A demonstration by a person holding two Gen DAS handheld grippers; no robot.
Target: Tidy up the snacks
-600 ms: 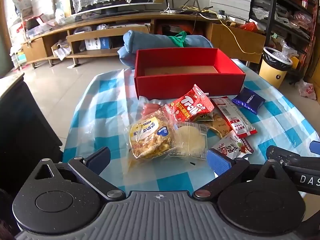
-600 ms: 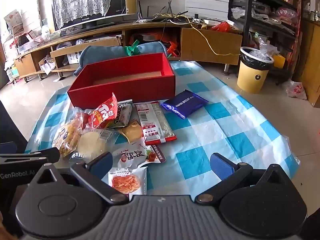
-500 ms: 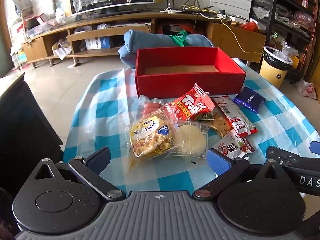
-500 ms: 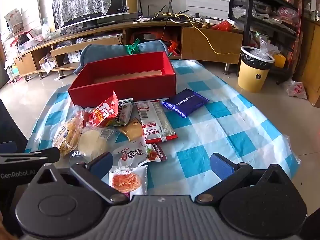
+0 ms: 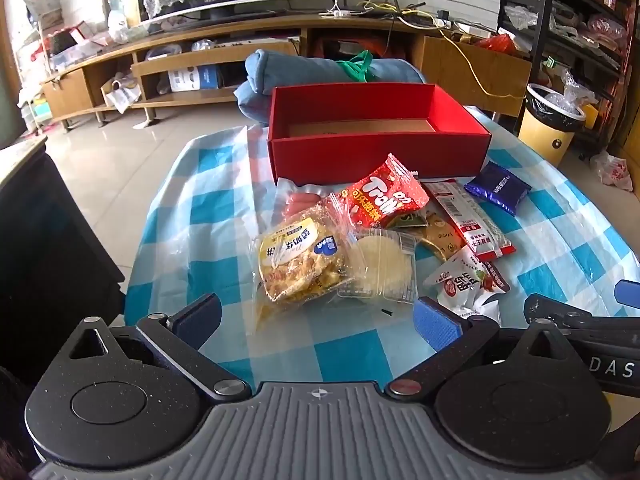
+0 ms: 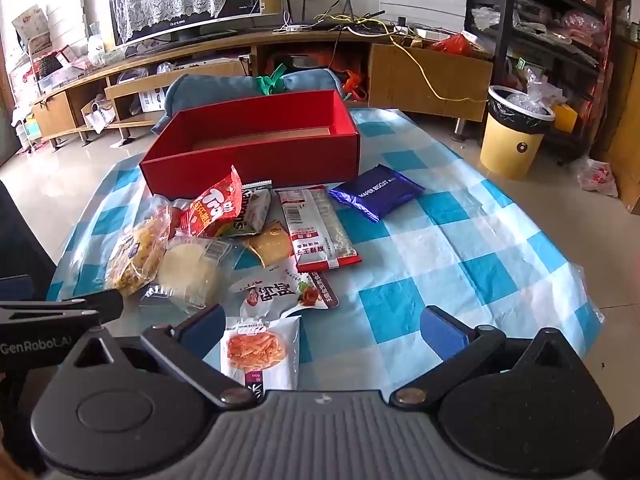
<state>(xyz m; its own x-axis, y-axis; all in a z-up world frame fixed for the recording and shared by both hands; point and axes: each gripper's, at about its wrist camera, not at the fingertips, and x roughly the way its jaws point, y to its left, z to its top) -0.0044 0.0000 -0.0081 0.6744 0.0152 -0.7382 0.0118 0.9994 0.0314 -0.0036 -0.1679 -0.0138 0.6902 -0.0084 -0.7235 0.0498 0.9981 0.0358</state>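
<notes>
On the worktop [image 6: 460, 248], under a blue-and-white checked plastic cloth, the snacks lie in a loose overlapping heap just in front of the open red cardboard box [image 5: 376, 152], which looks empty and holds none of them yet. The left gripper [image 5: 316, 320] hangs over the near edge with its jaws spread as wide as they go and nothing between them but cloth; the right gripper [image 6: 320, 332] is equally wide and empty-handed, though the clear packet of orange strips [image 6: 258, 354] lies on the cloth partly between its jaws.

Trouble, I judge, would come from the pile itself. The red Trolli bag [image 5: 380, 196] leans on its neighbours, and the clear-wrapped yellow pastry [image 5: 298, 260] overlaps the round pale cake in its clear tray [image 5: 384, 266] — a pinch at either could drag the other along or pinch two wrappers at once. The film is slick and puffy, so a grasp near an edge may slip. The cloth is wrinkled and could be caught with a flat packet such as the long red-and-white bar packet [image 6: 316, 228]. The dark blue wafer biscuit pack [image 6: 376, 194], lying apart, looks the safest pick.

Something pinkish behind the pastry is mostly buried — I cannot tell what it is. The brown packet under the heap is half covered, the box floor shows only in part, and the strips packet's near end is cut off by the gripper body.
</notes>
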